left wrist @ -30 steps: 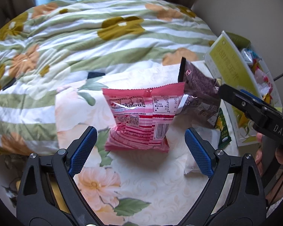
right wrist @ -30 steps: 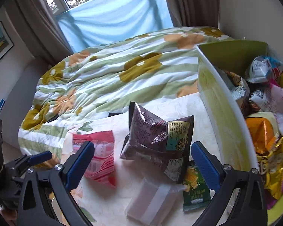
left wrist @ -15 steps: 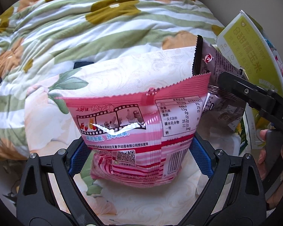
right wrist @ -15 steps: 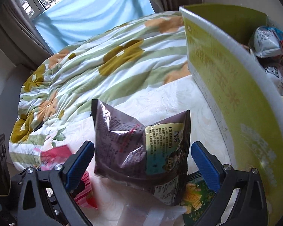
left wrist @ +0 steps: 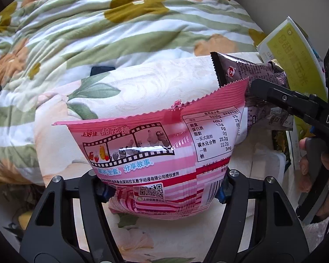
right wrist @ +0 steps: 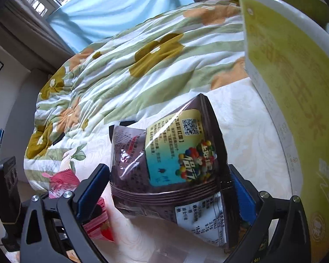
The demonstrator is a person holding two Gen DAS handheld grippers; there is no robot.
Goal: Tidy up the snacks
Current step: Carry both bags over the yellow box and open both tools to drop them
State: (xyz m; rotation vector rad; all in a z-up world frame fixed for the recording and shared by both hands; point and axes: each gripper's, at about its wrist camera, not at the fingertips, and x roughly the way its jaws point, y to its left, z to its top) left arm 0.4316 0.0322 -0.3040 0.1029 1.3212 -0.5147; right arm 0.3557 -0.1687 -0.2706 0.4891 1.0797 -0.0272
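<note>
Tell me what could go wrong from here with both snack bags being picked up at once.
The left gripper pinches only the bottom of the puffy pink marshmallow bag, so it could slip or flop over. The right gripper has the brown candy bag tilted between its fingers; the glossy film might slide out. The two grippers work close together near the yellow-green box, so they could bump each other or its wall.

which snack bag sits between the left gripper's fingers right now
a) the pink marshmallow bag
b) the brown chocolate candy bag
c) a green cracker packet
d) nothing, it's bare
a: in the left wrist view the left gripper has its blue pads pressed against both lower sides of the pink marshmallow bag, while the brown chocolate candy bag sits between the right gripper's fingers instead.
</note>
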